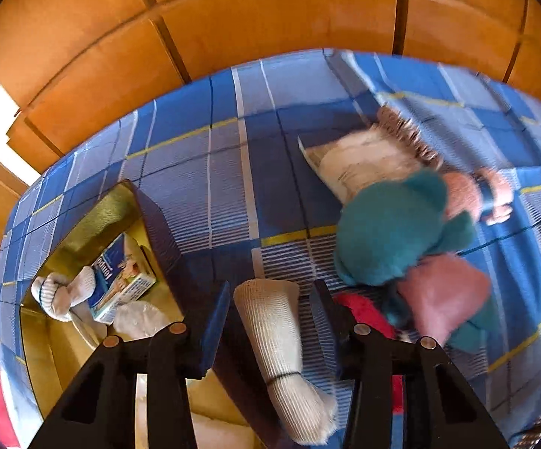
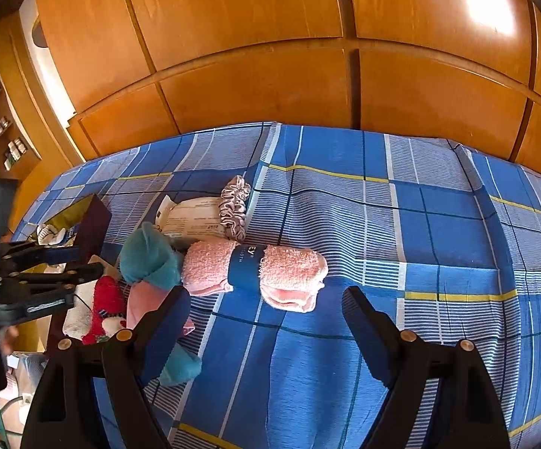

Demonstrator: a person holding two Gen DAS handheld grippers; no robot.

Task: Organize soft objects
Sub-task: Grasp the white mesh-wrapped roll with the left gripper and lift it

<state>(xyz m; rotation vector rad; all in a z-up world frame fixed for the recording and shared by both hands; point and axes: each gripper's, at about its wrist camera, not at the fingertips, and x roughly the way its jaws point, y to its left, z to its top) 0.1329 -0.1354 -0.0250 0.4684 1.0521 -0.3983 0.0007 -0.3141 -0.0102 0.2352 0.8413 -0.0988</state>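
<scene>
The left gripper (image 1: 270, 321) points steeply down, its blue-padded jaws narrowed around a white rolled sock (image 1: 281, 340) that stands between them; whether the pads press on it cannot be told. The right gripper (image 2: 266, 318) tilts down with jaws spread wide, nothing between its fingers (image 2: 169, 321).

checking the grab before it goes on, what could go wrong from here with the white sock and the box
The left gripper has the white sock between its fingers, but gaps show on both sides, so it may slip. The sock lies across the box wall and could drag on it. The red sock beside the right finger could get caught too.
</scene>
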